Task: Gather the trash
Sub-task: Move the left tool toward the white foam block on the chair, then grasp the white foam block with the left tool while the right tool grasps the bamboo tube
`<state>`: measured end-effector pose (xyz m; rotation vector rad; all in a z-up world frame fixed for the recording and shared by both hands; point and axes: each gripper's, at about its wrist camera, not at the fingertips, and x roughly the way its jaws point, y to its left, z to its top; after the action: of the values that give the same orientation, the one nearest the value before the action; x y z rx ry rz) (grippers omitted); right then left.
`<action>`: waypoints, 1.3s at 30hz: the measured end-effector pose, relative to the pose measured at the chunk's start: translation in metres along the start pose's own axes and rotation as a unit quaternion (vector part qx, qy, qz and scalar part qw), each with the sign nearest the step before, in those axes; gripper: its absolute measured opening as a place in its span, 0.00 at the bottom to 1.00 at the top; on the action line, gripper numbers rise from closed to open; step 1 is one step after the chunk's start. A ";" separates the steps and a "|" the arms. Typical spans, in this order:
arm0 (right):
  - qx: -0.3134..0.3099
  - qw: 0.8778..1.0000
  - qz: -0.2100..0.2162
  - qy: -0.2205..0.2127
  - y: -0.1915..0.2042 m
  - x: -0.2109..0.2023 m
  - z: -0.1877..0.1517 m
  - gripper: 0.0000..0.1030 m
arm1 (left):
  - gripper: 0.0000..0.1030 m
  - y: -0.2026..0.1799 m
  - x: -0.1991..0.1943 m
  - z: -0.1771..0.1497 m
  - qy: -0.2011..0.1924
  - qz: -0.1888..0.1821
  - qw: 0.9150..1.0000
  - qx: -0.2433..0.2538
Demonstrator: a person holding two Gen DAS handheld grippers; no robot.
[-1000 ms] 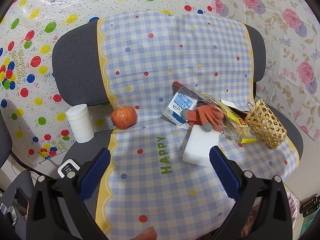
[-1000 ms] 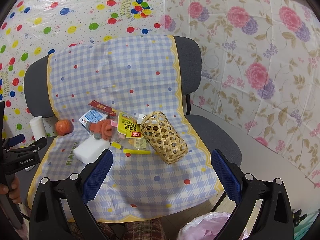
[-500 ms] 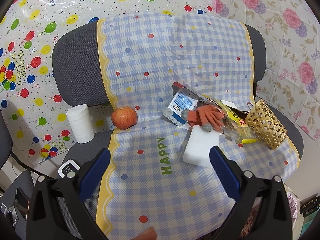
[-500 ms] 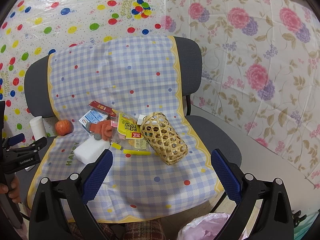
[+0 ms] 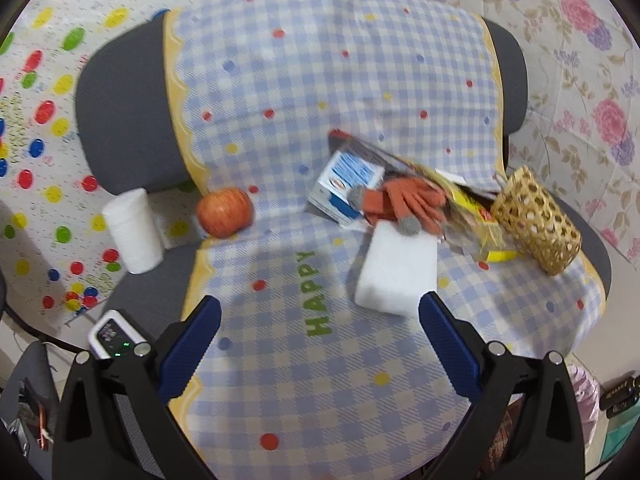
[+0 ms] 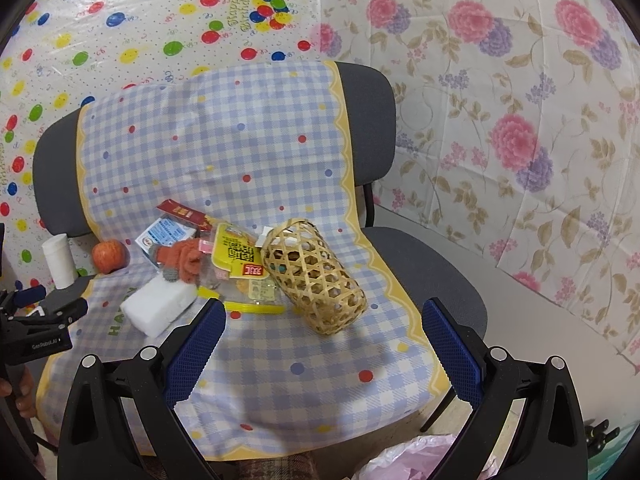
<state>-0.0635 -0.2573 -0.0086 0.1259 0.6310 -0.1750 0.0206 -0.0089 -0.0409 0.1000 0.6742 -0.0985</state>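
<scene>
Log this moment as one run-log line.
task: collect trash | left gripper: open, empty | right gripper: open, empty | wrappers: on chair beside basket | pick: not started

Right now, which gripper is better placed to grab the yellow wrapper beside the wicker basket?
Right. The right gripper, jaws open, faces the yellow wrapper almost directly; the left gripper points toward the white sponge block.

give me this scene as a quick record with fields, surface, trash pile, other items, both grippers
surface: chair draped with a checked cloth
trash pile: yellow wrapper, red wrapper, blue and white carton, mid-seat
other items: orange glove over white foam block; woven basket on its side; apple; white cup stack
left gripper: open, empty, above seat
right gripper: open, empty
bag: pink plastic below seat
</scene>
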 end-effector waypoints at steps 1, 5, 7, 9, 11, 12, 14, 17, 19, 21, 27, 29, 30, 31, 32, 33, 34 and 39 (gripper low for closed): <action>0.002 1.000 -0.002 0.002 -0.003 0.006 -0.001 0.94 | 0.93 -0.002 0.003 0.000 -0.002 -0.003 1.000 0.005; 0.013 1.000 -0.010 0.003 -0.015 0.020 -0.004 0.94 | 0.93 -0.017 0.027 -0.011 0.035 -0.019 0.998 0.040; 0.019 1.000 -0.017 0.010 -0.021 0.031 -0.005 0.94 | 0.93 -0.021 0.039 -0.014 0.049 -0.024 0.998 0.043; 0.024 0.999 -0.018 0.011 -0.025 0.037 -0.006 0.94 | 0.93 -0.021 0.047 -0.020 0.091 -0.041 0.994 0.037; 0.031 0.999 -0.016 0.014 -0.028 0.044 -0.006 0.94 | 0.93 -0.025 0.056 -0.022 0.096 -0.046 0.993 0.047; 0.037 0.999 -0.013 0.018 -0.030 0.049 -0.007 0.94 | 0.93 -0.027 0.059 -0.022 0.095 -0.051 0.993 0.048; 0.046 0.999 -0.009 0.021 -0.030 0.054 -0.008 0.94 | 0.93 -0.031 0.066 -0.021 0.094 -0.062 0.992 0.050; 0.046 0.999 -0.001 0.008 -0.029 0.059 -0.008 0.94 | 0.93 -0.035 0.077 -0.019 0.093 -0.073 0.992 0.046; 0.039 0.999 0.003 0.010 -0.026 0.061 -0.009 0.94 | 0.93 -0.038 0.081 -0.017 0.090 -0.083 0.991 0.044; 0.025 1.000 0.001 0.013 -0.024 0.067 -0.010 0.94 | 0.93 -0.040 0.083 -0.015 0.082 -0.090 0.991 0.049; 0.009 1.000 0.005 0.027 -0.027 0.081 -0.013 0.94 | 0.80 -0.048 0.089 -0.011 0.065 -0.096 0.990 0.078; 0.001 1.000 0.006 0.030 -0.026 0.081 -0.013 0.94 | 0.79 -0.050 0.092 -0.011 0.061 -0.100 0.989 0.089; -0.007 1.000 0.005 0.030 -0.024 0.080 -0.013 0.94 | 0.75 -0.051 0.095 -0.012 0.060 -0.098 0.989 0.096; -0.010 0.999 0.003 0.030 -0.022 0.080 -0.013 0.94 | 0.65 -0.052 0.097 -0.012 0.060 -0.099 0.988 0.100; -0.018 0.999 0.001 0.033 -0.019 0.080 -0.014 0.94 | 0.64 -0.052 0.098 -0.013 0.061 -0.098 0.988 0.103; -0.024 0.999 0.003 0.034 -0.017 0.079 -0.015 0.94 | 0.63 -0.051 0.097 -0.013 0.058 -0.099 0.989 0.098; -0.028 0.999 0.004 0.032 -0.015 0.077 -0.016 0.94 | 0.61 -0.048 0.093 -0.014 0.053 -0.099 0.990 0.090; -0.034 0.999 0.009 0.027 -0.008 0.072 -0.015 0.93 | 0.60 -0.030 0.062 -0.016 0.026 -0.087 0.993 0.070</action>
<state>-0.0166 -0.2716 -0.0635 0.0712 0.6895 -0.1332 0.0547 -0.0398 -0.0940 0.1788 0.7262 -0.3116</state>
